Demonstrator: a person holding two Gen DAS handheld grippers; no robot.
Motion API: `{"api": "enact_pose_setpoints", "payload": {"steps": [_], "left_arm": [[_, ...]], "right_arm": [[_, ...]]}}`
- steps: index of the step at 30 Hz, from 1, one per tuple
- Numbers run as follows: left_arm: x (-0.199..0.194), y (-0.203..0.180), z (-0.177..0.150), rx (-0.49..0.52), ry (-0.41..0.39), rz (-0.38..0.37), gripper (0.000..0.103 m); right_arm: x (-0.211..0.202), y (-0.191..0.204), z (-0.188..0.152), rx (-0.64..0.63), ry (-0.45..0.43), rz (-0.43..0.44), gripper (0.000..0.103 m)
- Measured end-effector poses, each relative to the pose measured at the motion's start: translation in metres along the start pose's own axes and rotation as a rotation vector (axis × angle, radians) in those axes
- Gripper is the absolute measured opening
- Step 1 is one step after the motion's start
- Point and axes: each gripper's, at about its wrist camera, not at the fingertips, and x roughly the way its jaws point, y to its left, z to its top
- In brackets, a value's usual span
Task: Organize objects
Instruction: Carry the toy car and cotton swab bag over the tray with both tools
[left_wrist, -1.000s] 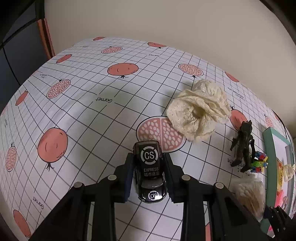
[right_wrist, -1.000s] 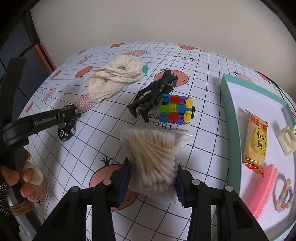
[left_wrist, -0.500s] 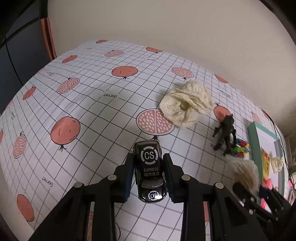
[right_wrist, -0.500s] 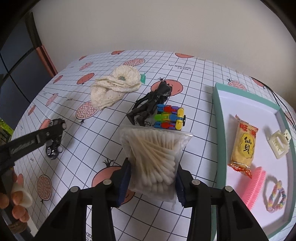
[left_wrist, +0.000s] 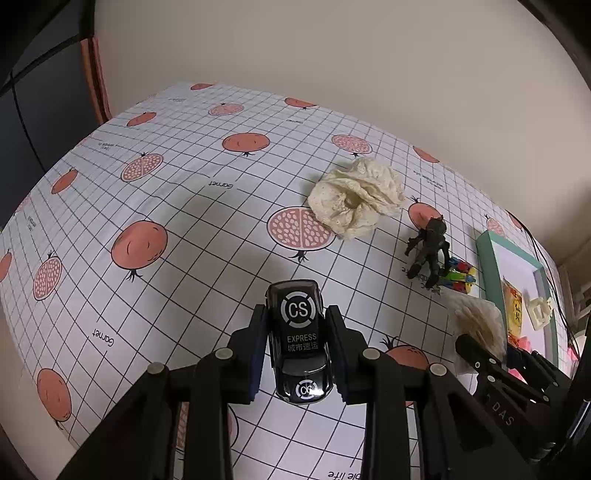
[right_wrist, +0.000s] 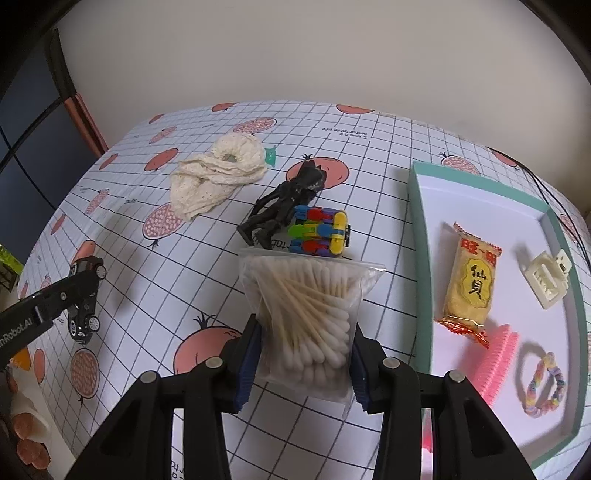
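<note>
Over the last second you've raised both loads off the table: your left gripper (left_wrist: 298, 347) still pinches the toy car (left_wrist: 298, 341) by its sides, now clear above the checked cloth near the table's left edge, and your right gripper (right_wrist: 304, 356) still clamps the bag of cotton swabs (right_wrist: 308, 317), carried closer to the tray (right_wrist: 419, 236) at the right edge. The snack packet (right_wrist: 470, 280), clip (right_wrist: 546, 282), pink comb (right_wrist: 496, 360) and bracelet (right_wrist: 545, 384) already lie inside it, so the swabs probably go there next; scrunchie (right_wrist: 218, 173), black figure (right_wrist: 286, 205) and block toy (right_wrist: 319, 232) remain mid-table
</note>
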Motion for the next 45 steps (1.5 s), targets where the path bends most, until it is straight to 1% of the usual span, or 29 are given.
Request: {"api": "enact_pose_setpoints", "payload": {"steps": [3, 6, 12, 18, 24, 30, 40, 45], "left_arm": [[-0.002, -0.001, 0.0, 0.008, -0.006, 0.002, 0.032], [-0.001, -0.005, 0.0, 0.02, -0.01, 0.009, 0.032], [0.0, -0.014, 0.0, 0.028, -0.014, 0.017, 0.032], [-0.001, -0.039, -0.004, 0.063, -0.023, 0.004, 0.032], [-0.006, -0.071, -0.01, 0.116, -0.04, -0.027, 0.032], [-0.013, -0.104, -0.018, 0.169, -0.054, -0.07, 0.033], [-0.021, -0.159, -0.032, 0.226, -0.059, -0.19, 0.033], [-0.022, -0.182, -0.039, 0.251, -0.048, -0.244, 0.033]], "right_arm": [[-0.005, -0.002, 0.0, -0.002, -0.009, -0.008, 0.045], [-0.011, -0.006, 0.002, 0.016, -0.023, 0.007, 0.045], [-0.022, -0.018, 0.001, 0.028, -0.039, 0.01, 0.045], [-0.037, -0.041, -0.001, 0.058, -0.061, 0.006, 0.045], [-0.049, -0.071, -0.006, 0.101, -0.073, -0.016, 0.045], [-0.062, -0.104, -0.013, 0.153, -0.082, -0.045, 0.045], [-0.074, -0.148, -0.025, 0.212, -0.083, -0.088, 0.045], [-0.079, -0.172, -0.033, 0.252, -0.084, -0.11, 0.045]]}}
